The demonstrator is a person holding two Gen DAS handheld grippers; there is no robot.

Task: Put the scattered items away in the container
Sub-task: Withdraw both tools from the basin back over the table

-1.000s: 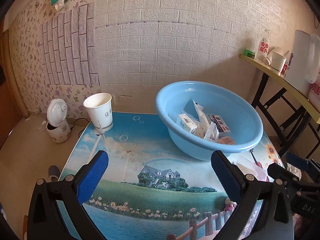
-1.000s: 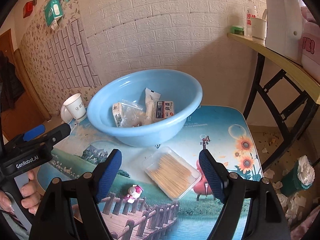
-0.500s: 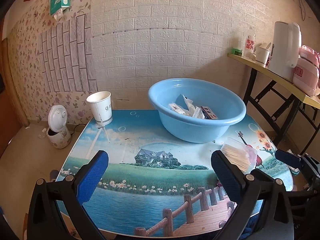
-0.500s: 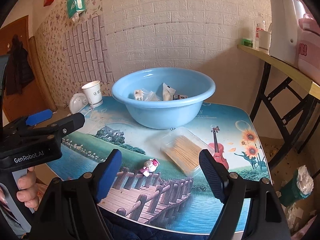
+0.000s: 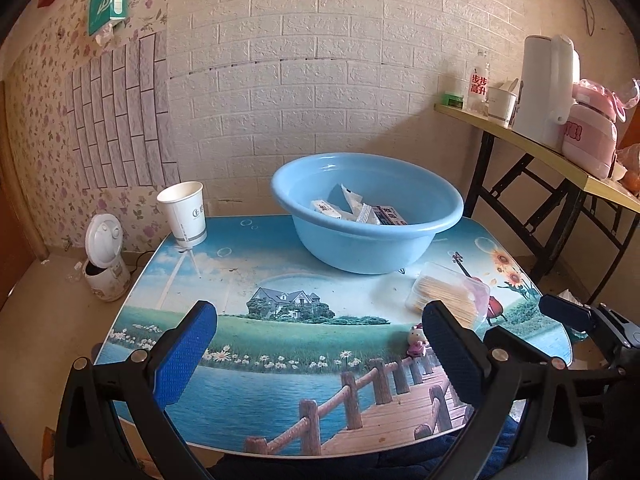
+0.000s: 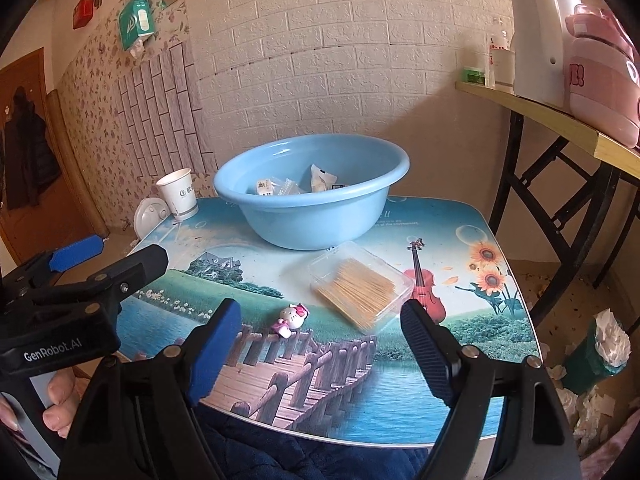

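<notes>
Right wrist view: both grippers, right (image 6: 320,344) and left (image 5: 318,354), gape empty above the tabletop's (image 6: 452,220) near edge; basin (image 6: 312,216) sits by the far edge.

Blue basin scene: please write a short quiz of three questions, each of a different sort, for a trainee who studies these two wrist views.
1. True or false: the toothpick box lies inside the blue basin.
2. Which item stands left of the basin? A) paper cup B) violin C) kettle
3. Fill in: the small Hello Kitty figure lies on the ____, near the printed bridge.

Key: 1 false, it lies on the table beside the basin. 2 A. 3 table. Both tongs, left and right, are open and hold nothing.
</notes>
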